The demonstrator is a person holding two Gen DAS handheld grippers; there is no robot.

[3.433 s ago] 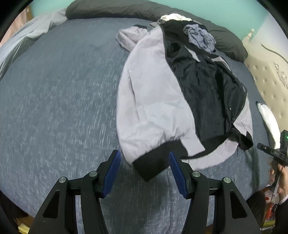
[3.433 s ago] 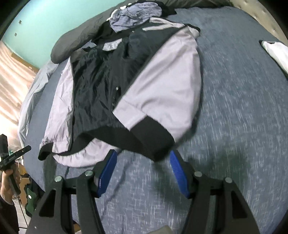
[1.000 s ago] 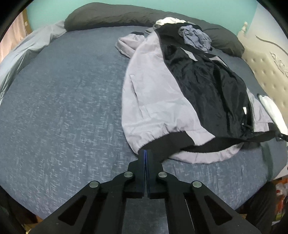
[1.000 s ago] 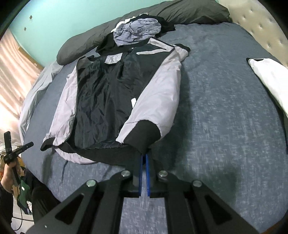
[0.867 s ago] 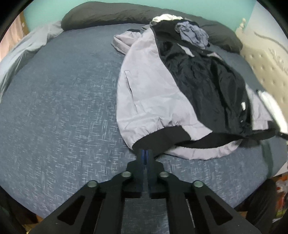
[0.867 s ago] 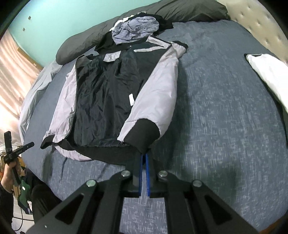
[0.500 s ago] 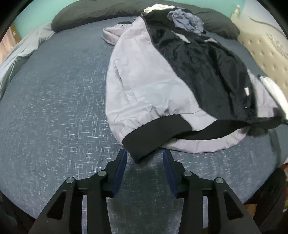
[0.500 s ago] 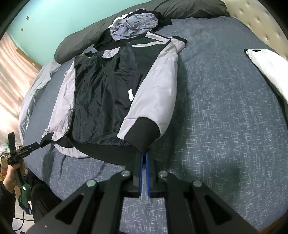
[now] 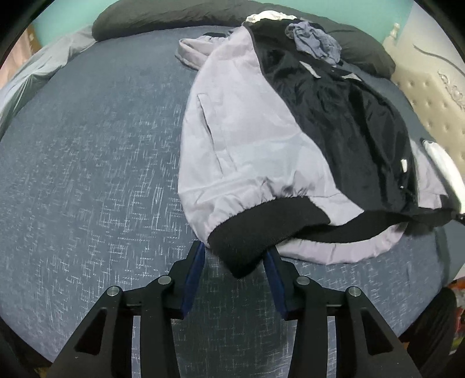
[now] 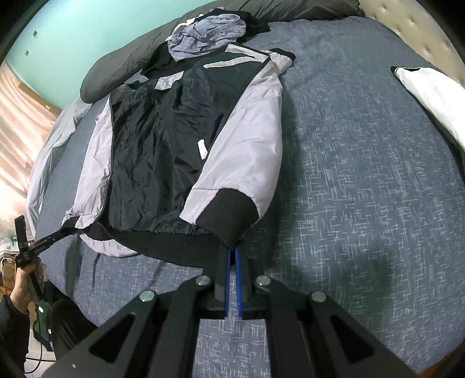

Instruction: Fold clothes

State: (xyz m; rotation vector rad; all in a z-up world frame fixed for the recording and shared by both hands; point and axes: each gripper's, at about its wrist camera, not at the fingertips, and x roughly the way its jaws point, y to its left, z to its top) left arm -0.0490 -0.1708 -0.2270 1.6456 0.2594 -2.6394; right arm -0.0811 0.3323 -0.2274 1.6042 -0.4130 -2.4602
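Grey-and-black nylon bomber jacket lay opened flat on the speckled blue bed cover, lining up, collar toward the far dark pillow and hem nearest both grippers.

Left gripper: jaws stood spread, with the black ribbed cuff of the sleeve just ahead of them and its tip dipping between the blue pads; the pads did not press it.

Right gripper: jaws pressed nearly together, pinching the black ribbed cuff of the other sleeve directly ahead of the fingertips (a thin edge only; the hold itself is hidden under the knit).

Step in hand, as judged: sleeve handling at the start of the fold. Both sleeves lay down along the jacket's sides, and no panel was folded over yet.

Next move calls for: left jaws to advance over the cuff and close on it, then both cuffs to be carried inward across the black lining so that the sleeves lie over the body. Slippery shell fabric would likely slide, so a lift-and-lay seems safer than a drag.

Labels: small white care tag on the lining, beyond the right gripper; print too small to read. No brand was legible.

Crumpled blue-grey garment sat past the collar; folded white cloth lay well off to the right gripper's right.
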